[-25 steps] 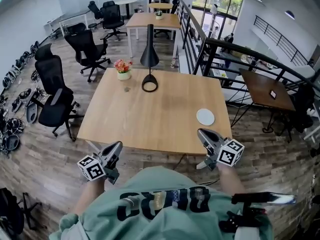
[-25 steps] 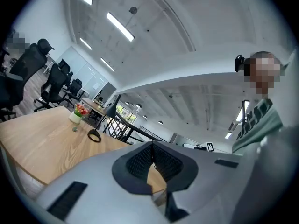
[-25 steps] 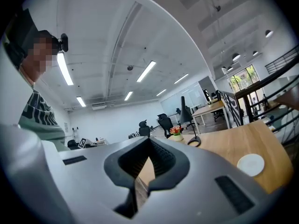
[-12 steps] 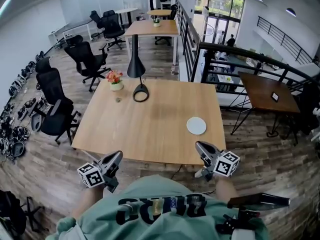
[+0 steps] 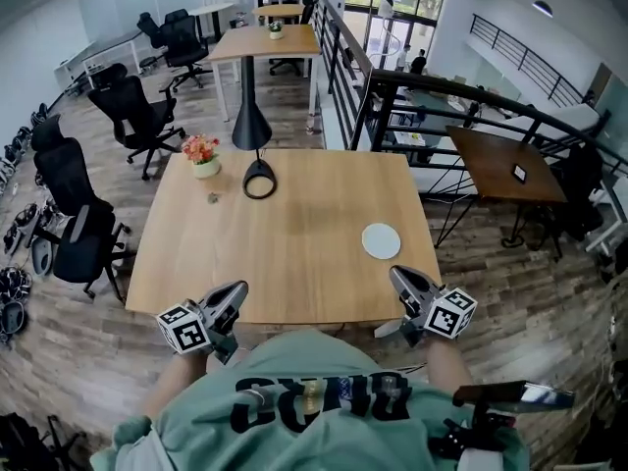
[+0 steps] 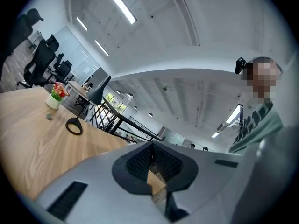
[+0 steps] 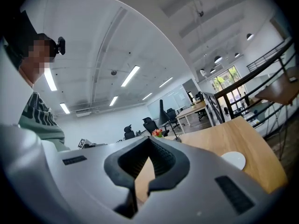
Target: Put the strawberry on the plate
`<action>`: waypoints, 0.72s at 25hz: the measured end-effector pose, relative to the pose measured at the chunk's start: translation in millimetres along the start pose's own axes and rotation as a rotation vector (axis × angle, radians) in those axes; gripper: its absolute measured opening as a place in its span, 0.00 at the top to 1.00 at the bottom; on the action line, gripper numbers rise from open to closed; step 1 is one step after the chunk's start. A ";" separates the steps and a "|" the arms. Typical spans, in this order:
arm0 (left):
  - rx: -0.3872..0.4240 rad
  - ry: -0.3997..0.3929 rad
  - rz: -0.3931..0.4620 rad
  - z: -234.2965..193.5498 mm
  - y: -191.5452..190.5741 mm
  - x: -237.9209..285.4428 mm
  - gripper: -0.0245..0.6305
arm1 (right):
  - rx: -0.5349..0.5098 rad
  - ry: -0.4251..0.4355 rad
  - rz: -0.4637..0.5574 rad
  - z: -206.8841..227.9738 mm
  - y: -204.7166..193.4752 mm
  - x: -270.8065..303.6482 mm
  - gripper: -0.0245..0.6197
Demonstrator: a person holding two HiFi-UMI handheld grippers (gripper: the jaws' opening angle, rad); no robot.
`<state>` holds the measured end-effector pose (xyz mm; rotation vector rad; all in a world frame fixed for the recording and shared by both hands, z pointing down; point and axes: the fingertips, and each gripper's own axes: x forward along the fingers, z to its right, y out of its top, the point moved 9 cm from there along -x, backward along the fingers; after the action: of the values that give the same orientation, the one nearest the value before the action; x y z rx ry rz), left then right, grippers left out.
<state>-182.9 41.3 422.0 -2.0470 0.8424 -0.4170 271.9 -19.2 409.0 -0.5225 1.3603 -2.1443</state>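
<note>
Fingers (image 6: 133,164) of the left gripper (image 5: 238,290) are seen pressed together at the tips, and nothing is held between them. Only a sliver of the table (image 5: 294,263) shows through the notch behind the tips. The right gripper (image 5: 397,275) is likewise closed and empty, its tips met in its own view. Both grippers are held level at the near edge of the table, the left one by the near left corner and the right one by the near right corner. Each is pointed across the top, and neither is touching anything that lies on it.

The plate (image 5: 381,240), white and round, is set flat on the right side of the table, its face bare. It is near the right gripper but apart from it. A small object (image 5: 212,198) is lying on the far left part of the table, just beside the pot (image 5: 203,167) of flowers and near the base of the lamp (image 5: 259,179). It is too small for it to be told whether it is the strawberry.

Black chairs (image 5: 74,219) are stood to the left of the table, and a second table (image 5: 265,39) is placed beyond it. A black railing (image 5: 392,86) is run along the right side. A green shirt (image 5: 314,400) fills the bottom of the head view.
</note>
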 end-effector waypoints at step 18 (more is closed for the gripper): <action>-0.011 -0.014 0.061 -199.5 131.1 -96.4 0.96 | -0.108 -0.033 -0.106 -87.0 13.6 223.9 0.95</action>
<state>-418.4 -62.3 430.9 -2.0268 0.8983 -0.3641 50.2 -103.6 368.5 -0.6838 1.4659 -2.1444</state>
